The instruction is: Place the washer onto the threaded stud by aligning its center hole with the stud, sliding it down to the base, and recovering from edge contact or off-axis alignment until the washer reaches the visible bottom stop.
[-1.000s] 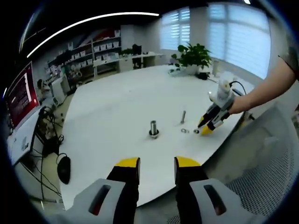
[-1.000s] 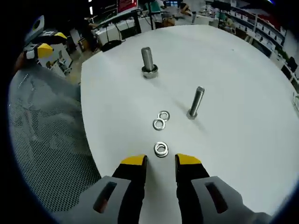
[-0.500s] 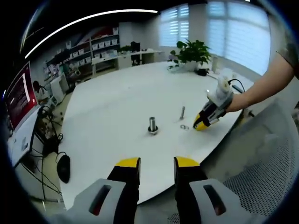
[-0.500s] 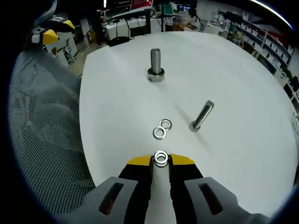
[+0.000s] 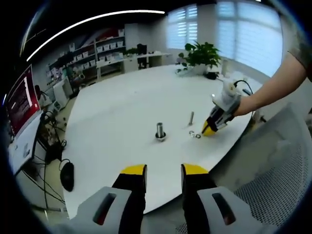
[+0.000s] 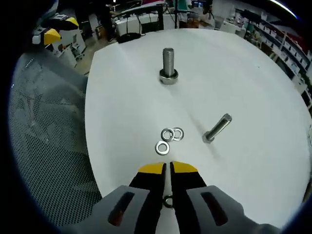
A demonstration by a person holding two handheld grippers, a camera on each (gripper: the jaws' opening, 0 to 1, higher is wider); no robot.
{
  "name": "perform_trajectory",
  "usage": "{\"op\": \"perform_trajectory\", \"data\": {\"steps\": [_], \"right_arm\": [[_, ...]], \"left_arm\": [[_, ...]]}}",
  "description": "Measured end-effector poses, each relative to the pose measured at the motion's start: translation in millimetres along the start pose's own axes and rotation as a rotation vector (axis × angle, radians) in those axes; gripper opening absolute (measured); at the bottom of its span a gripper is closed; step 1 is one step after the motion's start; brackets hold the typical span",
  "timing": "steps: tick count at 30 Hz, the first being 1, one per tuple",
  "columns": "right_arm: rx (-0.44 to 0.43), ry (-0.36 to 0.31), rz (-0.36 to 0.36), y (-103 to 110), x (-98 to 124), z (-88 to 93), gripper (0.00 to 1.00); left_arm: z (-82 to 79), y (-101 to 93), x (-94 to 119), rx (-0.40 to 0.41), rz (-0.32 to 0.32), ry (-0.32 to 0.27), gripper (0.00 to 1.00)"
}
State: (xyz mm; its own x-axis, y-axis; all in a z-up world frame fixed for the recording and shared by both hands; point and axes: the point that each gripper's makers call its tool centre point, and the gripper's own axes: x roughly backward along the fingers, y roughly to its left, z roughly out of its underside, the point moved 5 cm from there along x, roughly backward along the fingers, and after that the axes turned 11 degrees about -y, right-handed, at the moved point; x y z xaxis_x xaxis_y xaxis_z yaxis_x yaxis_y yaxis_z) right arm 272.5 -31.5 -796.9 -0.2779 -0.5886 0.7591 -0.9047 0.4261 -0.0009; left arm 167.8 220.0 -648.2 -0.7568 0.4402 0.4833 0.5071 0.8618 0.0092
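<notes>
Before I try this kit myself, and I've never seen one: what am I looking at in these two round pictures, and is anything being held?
No robot here: a person holds a two-jaw tool in each hand, and a fisheye camera rides on each, looking along its yellow-tipped jaws.

The left gripper view looks across a white round table. Its own left gripper is open and holds nothing. The right gripper shows there too, in the person's hand, tip down by the parts.

The right gripper view looks down at the table. On it stand a thick threaded stud and a thinner bolt, with three loose washers lying close together. The jaws are nearly closed, and a small washer sits between them, apparently gripped.
</notes>
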Motion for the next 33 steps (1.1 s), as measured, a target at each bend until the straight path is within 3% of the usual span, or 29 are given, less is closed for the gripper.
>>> {"op": "perform_trajectory", "data": {"steps": [4,12,14,16,18,21,33], "right_arm": [[0.063,0.023,0.001,-3,1,0.7,0.17],[0.108,0.048,-0.031,-10,14,8.7,0.22],[0.089,0.076,-0.054,-9,19,12.9,0.24],[0.105,0.061,-0.055,-13,21,15.2,0.26],[0.081,0.098,-0.095,-7,23,22.7,0.28],[0.146,0.118,-0.106,-6,27,28.5,0.28],[0.145,0.133,-0.121,-3,36,36.9,0.3]], "left_arm": [[1.4,0.5,0,-0.002,-0.003,0.009,0.26],[1.5,0.8,-1,-0.005,-0.003,0.008,0.26],[2.1,1.0,-1,-0.005,-0.004,0.012,0.26],[2.4,1.2,-1,-0.007,-0.004,0.016,0.25],[2.1,1.2,-1,-0.006,-0.004,0.014,0.25],[2.4,2.1,-1,-0.004,-0.009,0.015,0.25],[3.7,1.6,-1,-0.006,-0.007,0.026,0.25]]}}
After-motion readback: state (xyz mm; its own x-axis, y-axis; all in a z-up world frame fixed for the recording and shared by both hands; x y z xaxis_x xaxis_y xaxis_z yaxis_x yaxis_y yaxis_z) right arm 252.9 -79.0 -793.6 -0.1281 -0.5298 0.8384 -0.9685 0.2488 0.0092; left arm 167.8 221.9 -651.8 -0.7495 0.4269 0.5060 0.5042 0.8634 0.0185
